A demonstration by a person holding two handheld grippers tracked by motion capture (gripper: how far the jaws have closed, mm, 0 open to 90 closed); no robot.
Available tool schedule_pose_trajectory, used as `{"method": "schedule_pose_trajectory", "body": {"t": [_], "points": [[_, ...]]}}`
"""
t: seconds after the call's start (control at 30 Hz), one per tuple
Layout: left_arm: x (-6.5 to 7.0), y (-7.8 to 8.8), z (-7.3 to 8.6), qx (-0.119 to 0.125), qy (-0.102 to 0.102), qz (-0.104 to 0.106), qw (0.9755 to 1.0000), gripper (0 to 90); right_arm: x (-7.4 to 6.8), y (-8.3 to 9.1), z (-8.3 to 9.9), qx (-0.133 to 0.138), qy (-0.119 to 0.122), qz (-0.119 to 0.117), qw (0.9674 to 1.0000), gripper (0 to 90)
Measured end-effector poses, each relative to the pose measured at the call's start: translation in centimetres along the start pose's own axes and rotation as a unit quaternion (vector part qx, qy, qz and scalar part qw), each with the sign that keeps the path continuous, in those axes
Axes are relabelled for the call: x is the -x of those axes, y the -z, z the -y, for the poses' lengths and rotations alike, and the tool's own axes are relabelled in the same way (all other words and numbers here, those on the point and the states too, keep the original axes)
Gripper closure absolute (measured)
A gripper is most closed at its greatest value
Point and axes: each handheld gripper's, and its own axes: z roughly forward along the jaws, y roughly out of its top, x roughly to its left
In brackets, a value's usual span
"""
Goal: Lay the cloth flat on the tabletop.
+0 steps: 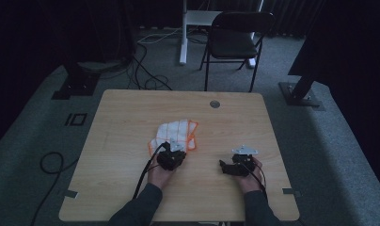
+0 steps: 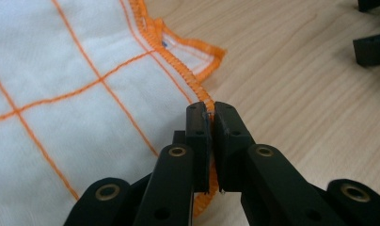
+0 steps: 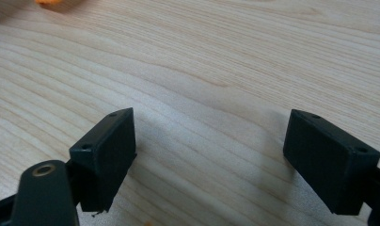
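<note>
The white cloth with an orange grid and orange stitched hem (image 2: 80, 94) lies rumpled near the middle of the pale wooden desk (image 1: 131, 113), and we have its near hem pinched: in the left gripper view the jaws of our left gripper (image 2: 210, 123) stand all but together, with the orange edge caught between the pads and the rest of the cloth spreading away to the left. In the high view that gripper (image 1: 171, 157) sits at the cloth's near corner (image 1: 175, 134). We judge the grasp is made and the step in hand is the lift or pull of this edge, likely to fold or spread the cloth. The next move calls for a steady pinch and a smooth draw, so the thin hem does not slip out.

Our right gripper (image 3: 209, 155) rests on bare desk well apart from the cloth, jaws wide and empty; it could take a second corner.
</note>
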Motion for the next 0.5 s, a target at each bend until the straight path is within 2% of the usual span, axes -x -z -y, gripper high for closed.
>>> {"method": "schedule_pose_trajectory", "body": {"t": [0.23,0.5], "points": [[-0.1,0.9,1.3,-0.002,0.003,0.004,1.0,86.0,0.0,0.0,0.0,0.0,0.0,0.0,1.0,17.3],[-0.5,2.6,3.9,-0.008,0.007,0.001,0.9999,86.0,0.0,0.0,0.0,0.0,-0.001,0.001,1.0,17.3]]}}
